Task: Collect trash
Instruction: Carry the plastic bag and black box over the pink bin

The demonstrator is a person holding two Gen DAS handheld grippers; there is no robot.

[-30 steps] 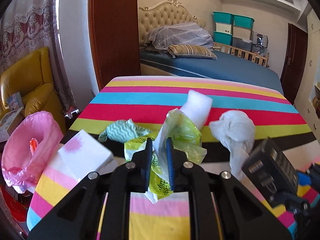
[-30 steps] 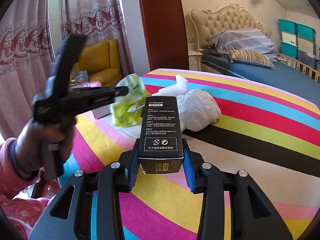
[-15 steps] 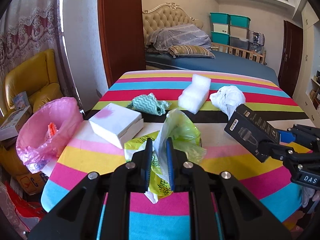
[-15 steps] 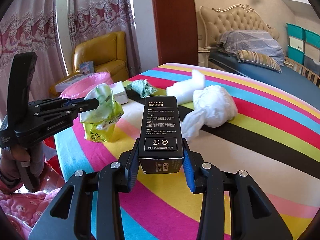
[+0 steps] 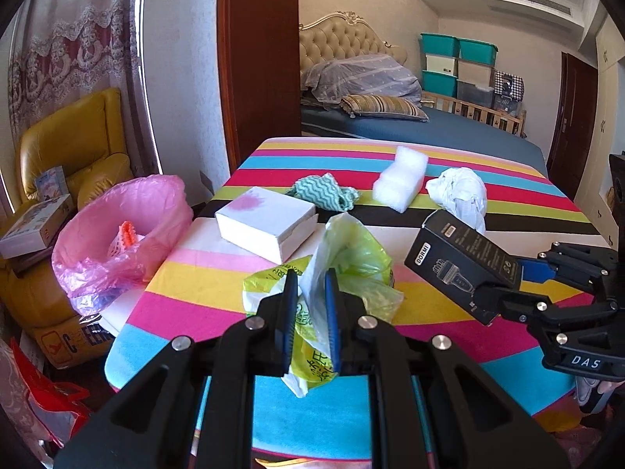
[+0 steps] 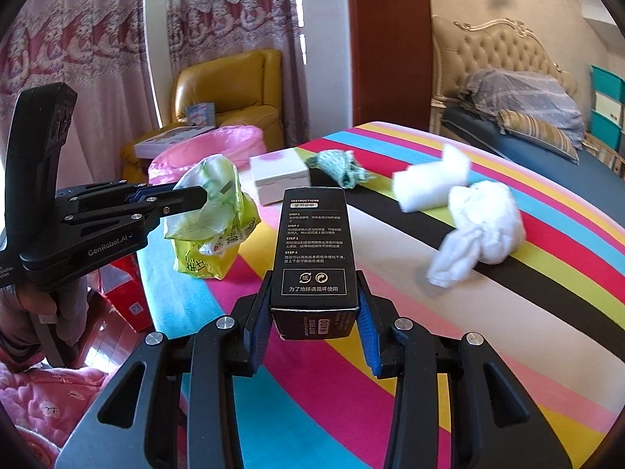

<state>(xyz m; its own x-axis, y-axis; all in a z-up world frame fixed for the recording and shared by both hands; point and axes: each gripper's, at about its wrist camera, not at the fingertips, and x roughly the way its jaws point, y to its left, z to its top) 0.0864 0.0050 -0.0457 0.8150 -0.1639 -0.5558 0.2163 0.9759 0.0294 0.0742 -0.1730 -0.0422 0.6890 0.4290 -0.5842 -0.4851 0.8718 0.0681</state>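
My left gripper (image 5: pixel 308 293) was still clamped on the crumpled yellow-green plastic bag (image 5: pixel 343 265), held up above the near edge of the rainbow-striped tablecloth (image 5: pixel 203 297). My right gripper (image 6: pixel 314 312) stayed clenched on the black rectangular cardboard box with white printed text (image 6: pixel 314 246), also off the cloth. Versus a second ago, both tools had pulled back toward me: more of the near blue and pink stripes showed, and the table items sat farther out.

Left behind on the cloth, near to far: white flat cardboard box with a pink stain (image 5: pixel 265 222), teal zigzag-patterned rag (image 5: pixel 324 191), white foam block (image 5: pixel 400 183), crumpled white plastic bag (image 5: pixel 461 195). None had shifted on the cloth.

Pink plastic bin liner (image 5: pixel 117 234) hung open beside the table's left edge, something orange inside. It had come further into the left wrist view than before. Beyond it, the yellow leather armchair (image 5: pixel 74 136).
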